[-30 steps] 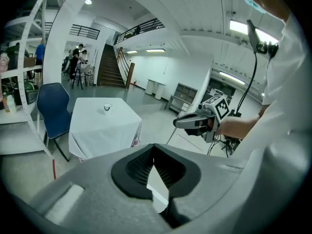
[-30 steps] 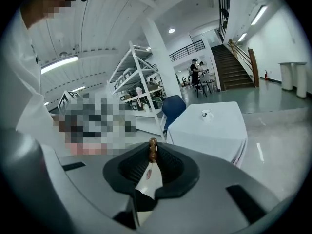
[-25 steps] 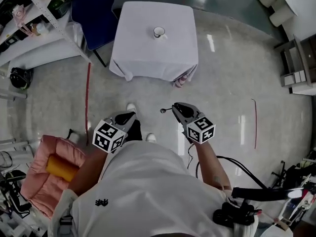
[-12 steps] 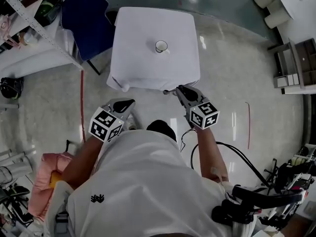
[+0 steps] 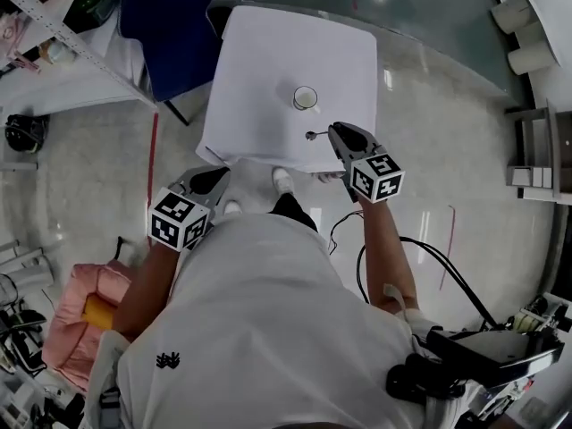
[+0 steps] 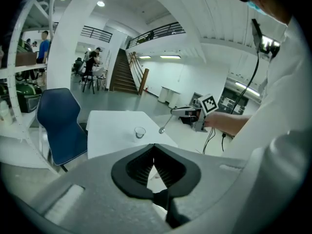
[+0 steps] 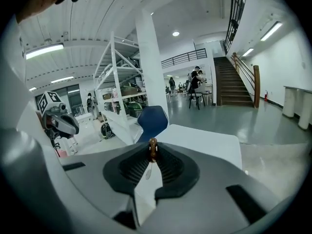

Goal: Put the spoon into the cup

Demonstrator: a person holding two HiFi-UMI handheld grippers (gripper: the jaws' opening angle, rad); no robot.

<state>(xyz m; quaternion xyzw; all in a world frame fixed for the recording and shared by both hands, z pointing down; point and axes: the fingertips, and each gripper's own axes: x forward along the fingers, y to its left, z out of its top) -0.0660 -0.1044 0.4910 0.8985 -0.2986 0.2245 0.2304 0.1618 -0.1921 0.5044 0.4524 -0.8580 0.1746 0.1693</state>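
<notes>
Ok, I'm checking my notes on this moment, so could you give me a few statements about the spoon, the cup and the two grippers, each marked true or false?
1. The right gripper is shut on the spoon. True.
2. The spoon lies inside the cup. False: it is held in the air, apart from the cup.
3. The cup stands on the white-clothed table. True.
4. The left gripper holds a second spoon. False: its jaws are together with nothing between them.
5. In the head view the blue chair stands to the right of the table. False: it stands at the table's left.
</notes>
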